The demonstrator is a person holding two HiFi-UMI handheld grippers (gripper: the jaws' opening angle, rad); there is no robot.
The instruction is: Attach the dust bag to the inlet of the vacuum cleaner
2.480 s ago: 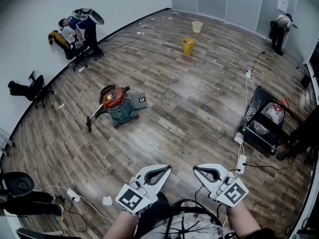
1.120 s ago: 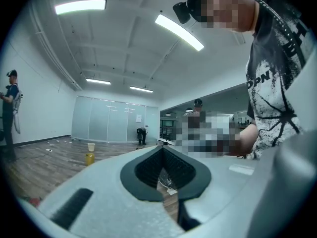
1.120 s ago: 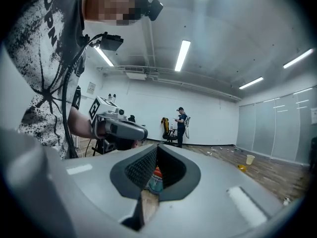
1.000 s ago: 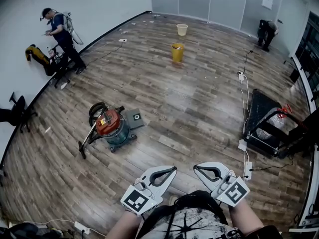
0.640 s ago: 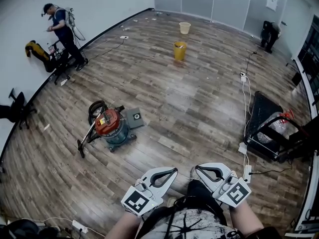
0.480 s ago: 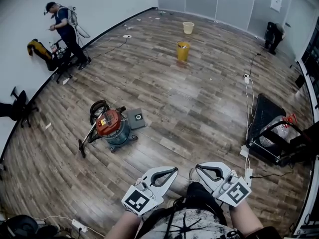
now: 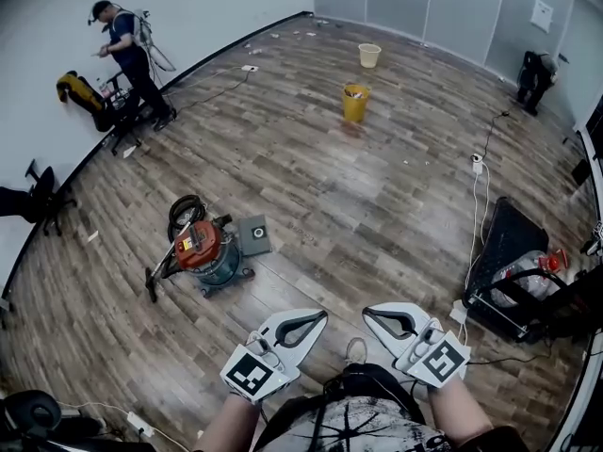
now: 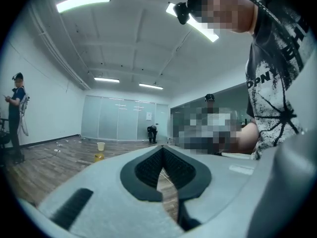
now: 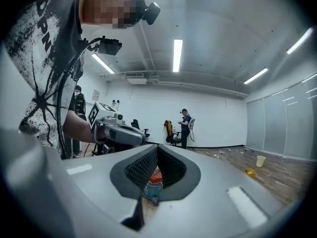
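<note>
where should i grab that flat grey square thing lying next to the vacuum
Probably its right edge. The grey square lies flat on the floor with the vacuum cleaner close on its left, so come in low from the open right and pinch that edge, clear of its round hole.

Long white ceiling light strips (image 8: 83,0) light the room evenly and brightly, leaving faint shadows and a pale sheen on the brown wood-plank floor (image 7: 353,182) in the head view. All views bow straight lines towards their edges, and both gripper views go black at the corners. The grey left gripper (image 8: 162,149), close to its lens, looks soft; the far room is sharper.
</note>
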